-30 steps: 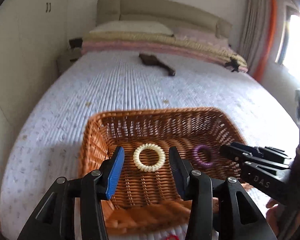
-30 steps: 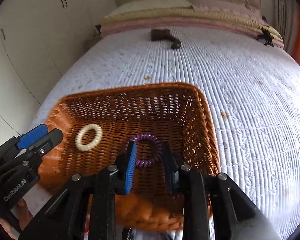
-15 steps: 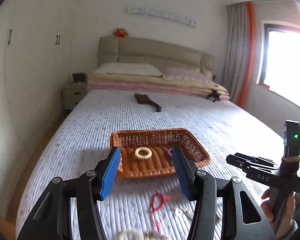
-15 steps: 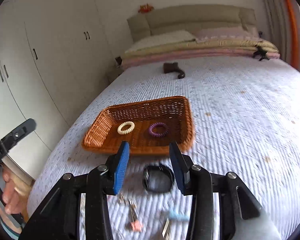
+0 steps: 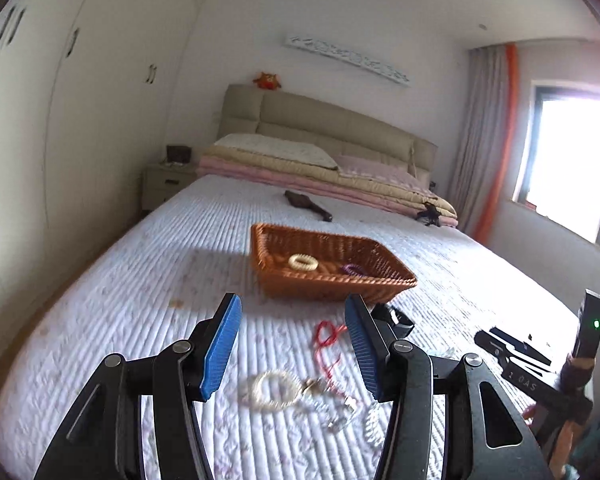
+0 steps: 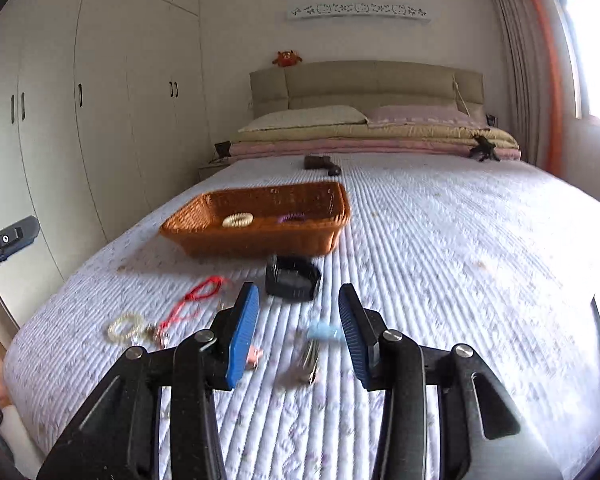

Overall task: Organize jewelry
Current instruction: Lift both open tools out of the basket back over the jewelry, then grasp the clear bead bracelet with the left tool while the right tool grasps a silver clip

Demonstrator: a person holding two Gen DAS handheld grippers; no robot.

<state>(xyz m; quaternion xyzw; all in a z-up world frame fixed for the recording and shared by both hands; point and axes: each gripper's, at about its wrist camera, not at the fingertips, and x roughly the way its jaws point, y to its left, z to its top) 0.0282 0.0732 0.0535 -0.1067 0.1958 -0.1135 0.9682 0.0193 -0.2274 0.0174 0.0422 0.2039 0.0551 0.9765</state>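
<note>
- The left tongs are hanging over the near end of the bed, standing well open with nothing between the blue pads.
- The right tongs are also standing apart and empty; their opening has just been widening, and no item is sitting between the pads.
- A wicker basket is resting on the quilt farther up the bed, well apart from both tongs.
- Inside the basket a cream coil ring is lying toward the left and a purple coil ring toward the right, the two lying apart.
- Loose jewelry is lying on the quilt between the basket and the tongs: a black watch just in front of the basket, a red cord to its left, and a pearl bracelet nearest the bed's left edge.
- A pale blue piece and something metallic are sitting in front of the right tongs, too blurred to identify.
- A dark brush is lying farther up the bed, near the folded blankets.
</note>
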